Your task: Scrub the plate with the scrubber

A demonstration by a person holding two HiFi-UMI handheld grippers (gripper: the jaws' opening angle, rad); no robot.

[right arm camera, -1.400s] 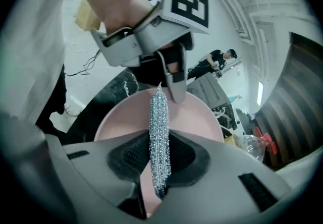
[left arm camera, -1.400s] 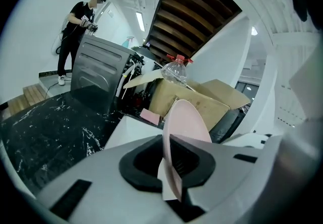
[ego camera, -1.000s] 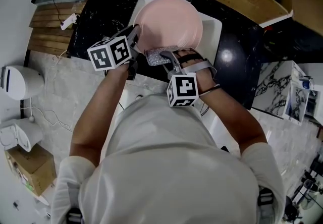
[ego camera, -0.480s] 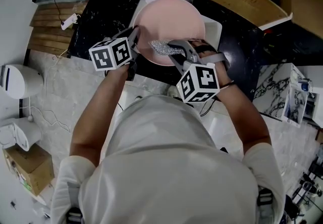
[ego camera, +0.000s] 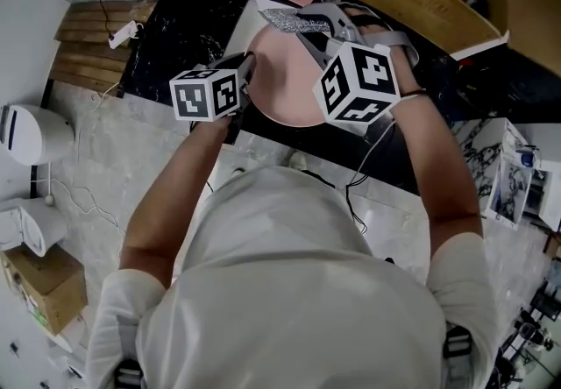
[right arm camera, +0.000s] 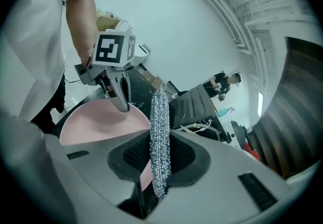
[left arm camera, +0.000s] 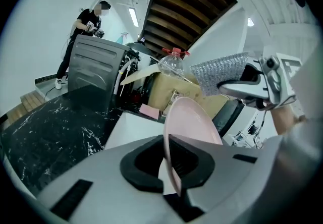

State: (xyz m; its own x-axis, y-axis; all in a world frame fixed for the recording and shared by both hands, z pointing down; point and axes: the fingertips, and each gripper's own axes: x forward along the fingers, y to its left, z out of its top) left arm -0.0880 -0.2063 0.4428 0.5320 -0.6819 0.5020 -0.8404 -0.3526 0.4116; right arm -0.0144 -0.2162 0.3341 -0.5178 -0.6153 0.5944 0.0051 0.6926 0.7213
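- Over the white basin [left arm camera: 128,127], the plate [ego camera: 285,85] is held tilted, with its hollow face turned toward the right gripper [ego camera: 308,24].
- Left gripper [ego camera: 247,74] is clamped on the plate's left rim (its jaws have just been closing a touch tighter, with the thin rim pinched between the pads).
- Right gripper's jaws are pressed together on the scrubber [ego camera: 285,19], which stands edge-on between them and pokes out past the tips.
- Deciding relation: the scrubber sits at the plate's far rim and looks lifted off the face, so the plate lies near and below it. A next stroke would, I judge, have to come down and toward the near side.
- Scrubber's long axis runs left to right along the far rim in the head view, roughly crosswise to that stroke, which would lay its broad side on the plate.
- Right hand is the one close to the work; the left only steadies.
- Plate: pale pink, smooth and matt, round and shallow with a thin lip. It probably slips easily when wet, so the rim grip matters.
- Scrubber: a flat oblong pad of silvery, glittering mesh, probably soft enough to bend (judging by its woven look).
- Basin: plain white and rectangular, set in a black marbled counter [ego camera: 175,28].
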